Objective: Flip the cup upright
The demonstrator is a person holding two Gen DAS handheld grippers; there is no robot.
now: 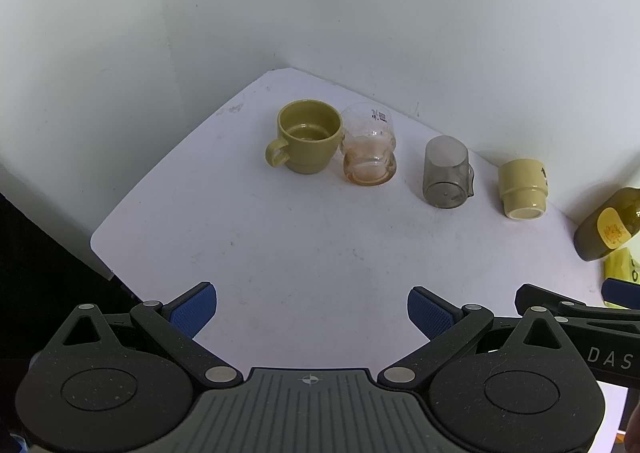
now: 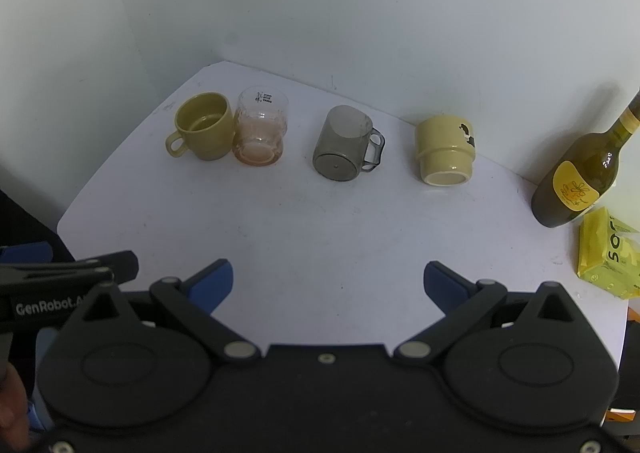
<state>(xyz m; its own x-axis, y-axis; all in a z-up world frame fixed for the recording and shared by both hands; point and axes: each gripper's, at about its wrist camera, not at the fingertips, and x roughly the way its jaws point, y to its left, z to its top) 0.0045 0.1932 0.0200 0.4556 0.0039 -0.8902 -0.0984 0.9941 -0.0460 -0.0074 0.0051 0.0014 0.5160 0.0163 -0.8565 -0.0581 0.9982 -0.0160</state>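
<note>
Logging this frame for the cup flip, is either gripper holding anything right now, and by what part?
Nothing is held. The left gripper and the right gripper are both open over bare table, well short of the cups.

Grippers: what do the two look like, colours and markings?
The left gripper has a speckled black linkage with silver pivot pins, blue textured pads, a ribbed grey body and a small crosshair mark. The right gripper is black with the same pins and blue pads; its side reads "DAS", the left's "GenRobot".
</note>
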